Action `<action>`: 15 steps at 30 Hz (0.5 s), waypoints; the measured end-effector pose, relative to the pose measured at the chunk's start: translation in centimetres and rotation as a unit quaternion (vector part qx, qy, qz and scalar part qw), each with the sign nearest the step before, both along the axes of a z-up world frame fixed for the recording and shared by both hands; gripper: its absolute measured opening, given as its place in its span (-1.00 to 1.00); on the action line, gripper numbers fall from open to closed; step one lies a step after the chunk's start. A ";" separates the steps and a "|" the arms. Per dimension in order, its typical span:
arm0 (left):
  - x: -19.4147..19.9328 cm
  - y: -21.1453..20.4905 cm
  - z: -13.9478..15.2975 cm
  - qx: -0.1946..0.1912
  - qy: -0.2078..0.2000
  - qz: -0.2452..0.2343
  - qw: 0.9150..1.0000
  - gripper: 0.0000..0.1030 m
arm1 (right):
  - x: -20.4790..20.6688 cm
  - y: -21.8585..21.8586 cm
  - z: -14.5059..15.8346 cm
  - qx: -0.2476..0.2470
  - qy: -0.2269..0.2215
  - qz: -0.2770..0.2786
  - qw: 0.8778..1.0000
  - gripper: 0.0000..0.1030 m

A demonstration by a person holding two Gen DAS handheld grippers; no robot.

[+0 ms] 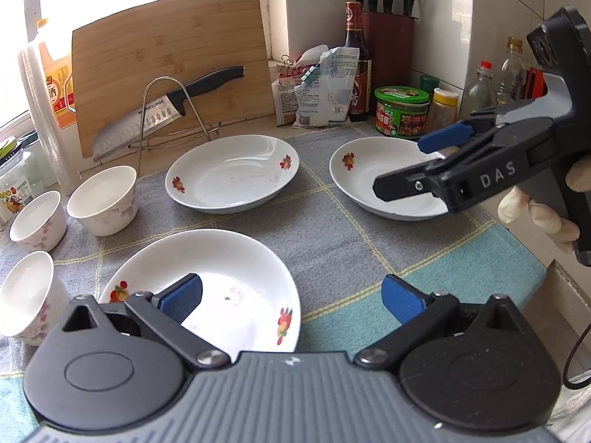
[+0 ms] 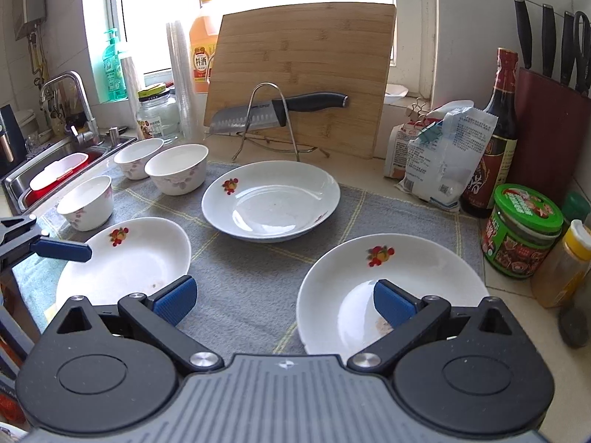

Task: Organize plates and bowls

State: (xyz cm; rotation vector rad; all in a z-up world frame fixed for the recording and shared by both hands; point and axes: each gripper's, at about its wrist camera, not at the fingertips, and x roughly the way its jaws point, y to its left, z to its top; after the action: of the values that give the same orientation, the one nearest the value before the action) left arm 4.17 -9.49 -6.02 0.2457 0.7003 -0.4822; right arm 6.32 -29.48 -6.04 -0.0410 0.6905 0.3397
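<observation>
Three white plates with fruit prints lie on a grey checked cloth (image 1: 332, 236). The near-left plate (image 1: 229, 277) lies under my open, empty left gripper (image 1: 291, 299). The far plate (image 1: 232, 173) lies by the cutting board. The right plate (image 1: 369, 181) lies under my open, empty right gripper (image 1: 410, 164). In the right wrist view they show as the left plate (image 2: 140, 254), the far plate (image 2: 271, 199) and the right plate (image 2: 369, 280), below the right gripper (image 2: 284, 301). Three small floral bowls (image 1: 103, 199) (image 1: 35, 219) (image 1: 27, 291) stand at the left, also seen in the right wrist view (image 2: 177, 168).
A bamboo cutting board (image 1: 173, 62) and a knife (image 1: 166, 110) on a wire rack stand behind. Bags, a sauce bottle (image 1: 356, 59), a green-lidded jar (image 1: 402, 110), spice bottles and a knife block (image 1: 388, 37) crowd the back right. A sink (image 2: 62, 166) lies far left.
</observation>
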 end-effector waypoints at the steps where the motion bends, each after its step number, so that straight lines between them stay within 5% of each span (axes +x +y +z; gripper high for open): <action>1: -0.1 0.5 0.1 -0.002 -0.001 -0.004 1.000 0.99 | -0.3 0.5 -0.2 -0.004 0.001 0.000 1.000 1.00; 15: 0.2 5.8 -0.6 -0.007 0.007 -0.037 0.999 0.99 | -3.2 7.4 -3.0 -0.034 0.047 -0.004 0.998 1.00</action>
State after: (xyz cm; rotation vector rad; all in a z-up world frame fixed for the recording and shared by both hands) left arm 4.40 -3.67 -6.64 0.2554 0.7024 -0.5597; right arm 3.17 -22.11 -9.08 -0.0881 0.7943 0.3119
